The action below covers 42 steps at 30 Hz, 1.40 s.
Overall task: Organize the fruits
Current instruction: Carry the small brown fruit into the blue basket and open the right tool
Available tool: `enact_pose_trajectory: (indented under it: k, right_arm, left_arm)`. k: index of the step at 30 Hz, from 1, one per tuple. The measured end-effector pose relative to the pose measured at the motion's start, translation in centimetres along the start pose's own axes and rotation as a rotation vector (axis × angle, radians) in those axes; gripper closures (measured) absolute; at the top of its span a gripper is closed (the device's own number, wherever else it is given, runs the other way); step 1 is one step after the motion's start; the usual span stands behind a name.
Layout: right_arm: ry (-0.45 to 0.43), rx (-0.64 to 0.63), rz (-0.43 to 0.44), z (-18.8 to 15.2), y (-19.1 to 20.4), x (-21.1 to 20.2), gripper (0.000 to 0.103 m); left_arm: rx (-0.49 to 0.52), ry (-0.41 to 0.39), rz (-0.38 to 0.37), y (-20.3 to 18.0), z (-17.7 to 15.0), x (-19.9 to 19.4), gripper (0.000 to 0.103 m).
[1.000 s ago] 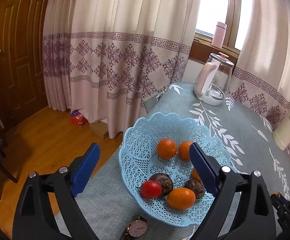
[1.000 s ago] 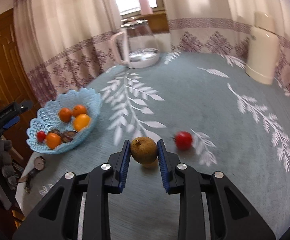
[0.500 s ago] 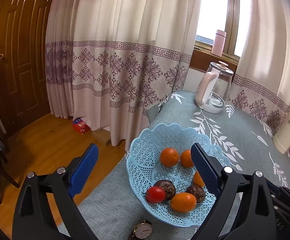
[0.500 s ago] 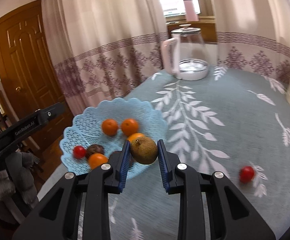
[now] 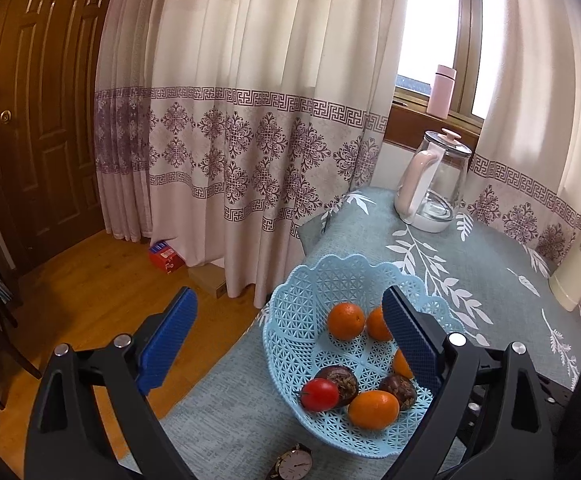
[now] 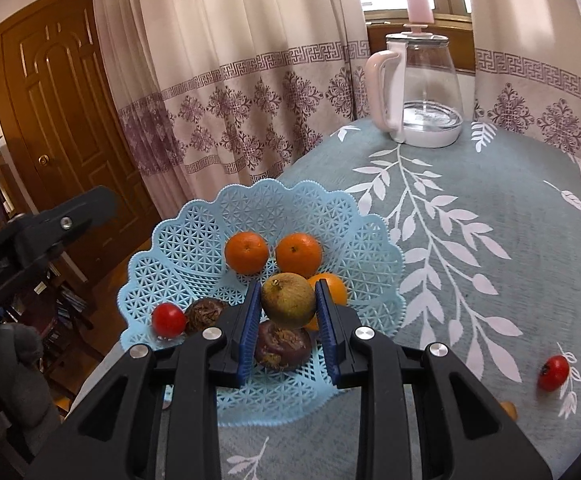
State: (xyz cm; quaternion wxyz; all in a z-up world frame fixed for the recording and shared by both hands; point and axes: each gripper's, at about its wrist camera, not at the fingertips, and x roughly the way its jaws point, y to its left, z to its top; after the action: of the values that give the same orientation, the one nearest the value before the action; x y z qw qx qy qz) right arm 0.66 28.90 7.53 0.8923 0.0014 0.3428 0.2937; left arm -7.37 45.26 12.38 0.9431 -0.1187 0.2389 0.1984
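Blue basket (image 6: 194, 240) holds three oranges (image 6: 247, 252), one tomato (image 6: 168, 319) (two dark fruits).

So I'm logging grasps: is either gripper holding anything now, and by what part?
The right gripper pinches the round greenish-brown fruit by its two opposite sides, above the light blue lattice basket. The left gripper holds nothing, jaws wide.

Right gripper clamped, left gripper spread wide

The right gripper (image 6: 288, 302) reaches forward from 6 o'clock in its own view, both blue pads (image 6: 250, 322) pressed flat against the sides of a greenish-brown fruit (image 6: 288, 300). The left gripper (image 5: 286, 332) has its jaws wide apart, holding nothing, one blue pad toward 8 o'clock and the other toward 4 o'clock; in the right wrist view its black frame shows at 9 o'clock.
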Motion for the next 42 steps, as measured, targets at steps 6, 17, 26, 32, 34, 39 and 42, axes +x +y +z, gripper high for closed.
enact_pose_trajectory:
  k: [6, 17, 26, 32, 34, 39, 42]
  right_arm:
    - [0.019, -0.001, -0.003, 0.3, 0.2, 1.4, 0.075]
    - [0.039, -0.021, 0.008, 0.5, 1.0, 2.8, 0.075]
    - [0.039, -0.009, 0.013, 0.5, 0.8, 3.1, 0.074]
    - [0.002, 0.022, 0.009, 0.5, 0.2, 2.0, 0.057]
    - [-0.005, 0.031, 0.009, 0.4, 0.0, 1.6, 0.057]
    - [-0.018, 0.051, 0.002, 0.1, -0.4, 0.8, 0.055]
    - [-0.028, 0.064, -0.010, -0.2, -0.9, 0.1, 0.051]
  left_arm:
    - [-0.001, 0.001, 0.002, 0.1, 0.0, 0.1, 0.008]
    - [-0.008, 0.003, 0.008, 0.4, -0.2, 0.5, 0.008]
    - [-0.014, 0.006, 0.009, 0.7, -0.2, 0.7, 0.008]
    - [-0.019, 0.007, 0.011, 0.6, -0.1, 0.7, 0.008]
    - [-0.024, 0.008, 0.011, 0.7, -0.1, 0.7, 0.008]
    - [-0.023, 0.006, 0.008, 0.6, -0.1, 0.5, 0.004]
    - [-0.027, 0.013, 0.004, 0.5, -0.1, 0.5, 0.004]
